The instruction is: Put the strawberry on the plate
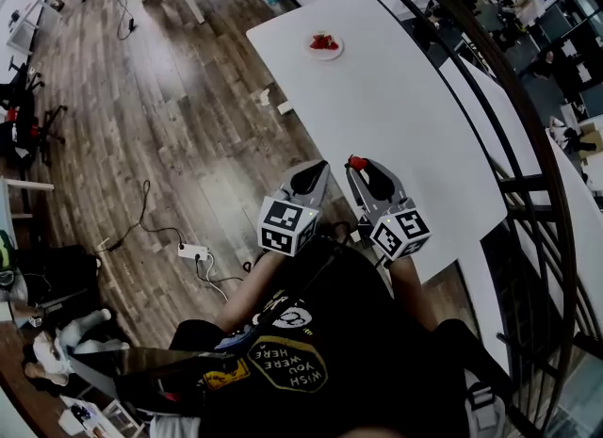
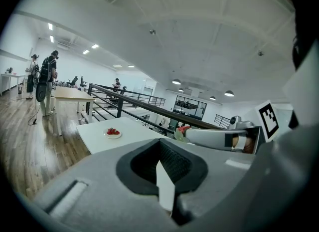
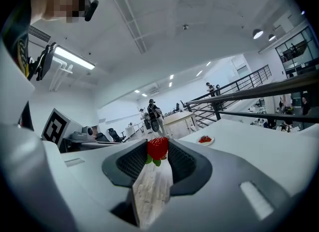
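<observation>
Right gripper clamps the strawberry at its tips, well apart from the plate; left gripper closed.

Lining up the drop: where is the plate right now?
The plate, with red fruit on it, sits near the far end of the white table in the head view, well ahead of the right tool gripping the strawberry.

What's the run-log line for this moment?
right gripper: shut on strawberry | left gripper: shut, empty | plate: far end of table, holds red fruit | status: not yet placed
</observation>
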The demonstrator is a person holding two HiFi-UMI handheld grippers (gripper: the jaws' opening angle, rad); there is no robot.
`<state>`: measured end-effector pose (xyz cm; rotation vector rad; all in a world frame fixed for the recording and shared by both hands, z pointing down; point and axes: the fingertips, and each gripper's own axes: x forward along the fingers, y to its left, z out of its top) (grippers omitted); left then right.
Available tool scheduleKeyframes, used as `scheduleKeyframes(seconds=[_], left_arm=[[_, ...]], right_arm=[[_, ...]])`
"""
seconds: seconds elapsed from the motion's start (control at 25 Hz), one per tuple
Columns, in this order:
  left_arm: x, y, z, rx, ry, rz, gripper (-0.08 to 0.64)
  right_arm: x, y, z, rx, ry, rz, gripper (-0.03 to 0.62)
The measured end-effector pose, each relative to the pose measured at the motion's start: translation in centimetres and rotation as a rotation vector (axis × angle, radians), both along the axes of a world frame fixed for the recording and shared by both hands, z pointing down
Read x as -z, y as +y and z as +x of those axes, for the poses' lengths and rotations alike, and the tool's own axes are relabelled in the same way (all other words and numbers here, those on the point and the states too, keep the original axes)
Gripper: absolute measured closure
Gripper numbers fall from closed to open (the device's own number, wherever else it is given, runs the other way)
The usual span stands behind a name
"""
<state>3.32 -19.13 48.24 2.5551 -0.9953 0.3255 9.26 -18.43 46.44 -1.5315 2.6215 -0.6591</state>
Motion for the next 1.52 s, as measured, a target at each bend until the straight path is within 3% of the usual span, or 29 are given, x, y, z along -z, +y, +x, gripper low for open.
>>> scheduleKeyframes(seconds=[0.36,0.64,1.12,1.52], left_arm=[[1.1,-5.5,-4.5,-0.006,0.035,0.043,0.555],[0.7,-7.6,-6.9,-0.035,0.053,0.028,0.555],[-0.4,-11.7,-8.6,-0.005,0.073,-0.013,0.555],[0.7,-18.2,-6.4,-0.036,0.034,0.019,0.555]], right_arm=[[0.6,-4.9,-3.9,-0.03,0.036,0.031,0.46],[0.7,-6.9,-6.1,-0.071,0.049,0.031,0.46],[-0.5,-11.2,-7.6,-0.045,0.057,-0.011,0.46],[-0.5,-17.9,-5.7,-0.044,0.038,0.005,0.46]])
